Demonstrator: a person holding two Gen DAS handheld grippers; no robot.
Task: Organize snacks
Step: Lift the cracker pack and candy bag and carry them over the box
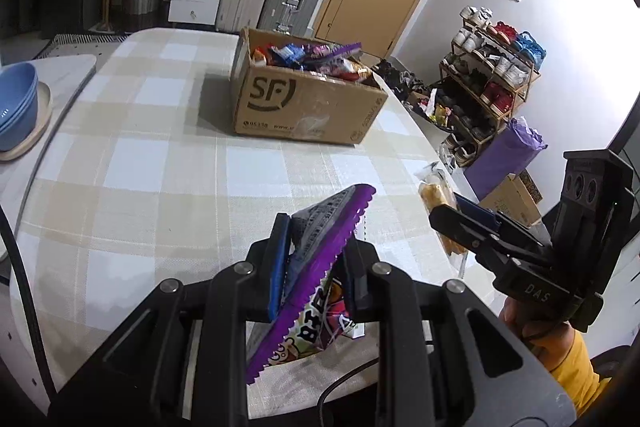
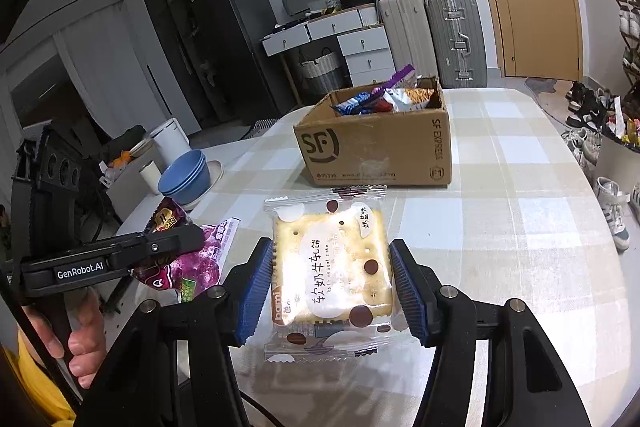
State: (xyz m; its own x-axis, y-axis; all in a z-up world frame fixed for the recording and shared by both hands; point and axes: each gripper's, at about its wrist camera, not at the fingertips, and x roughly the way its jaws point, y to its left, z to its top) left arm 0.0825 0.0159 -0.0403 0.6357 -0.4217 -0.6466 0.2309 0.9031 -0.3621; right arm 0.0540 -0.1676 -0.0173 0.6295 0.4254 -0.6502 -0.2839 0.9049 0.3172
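While both grippers clamp snacks, cracker packet (image 2: 332, 271) sits between right gripper (image 2: 332, 283) pads.

Left wrist view low over the surface (image 1: 160, 155), facing the box (image 1: 304, 107) and door, right wrist view beside it, close above a cracker pack (image 2: 332, 271), facing the same box (image 2: 376, 151), both sharing surface, box, suitcases.

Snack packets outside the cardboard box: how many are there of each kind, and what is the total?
Purple snack bag, gripped in the left gripper: 1
Clear-wrapped cracker packet, between the right gripper jaws: 1
Total outside the cardboard box: 2
The packets inside the box overlap too much to count.
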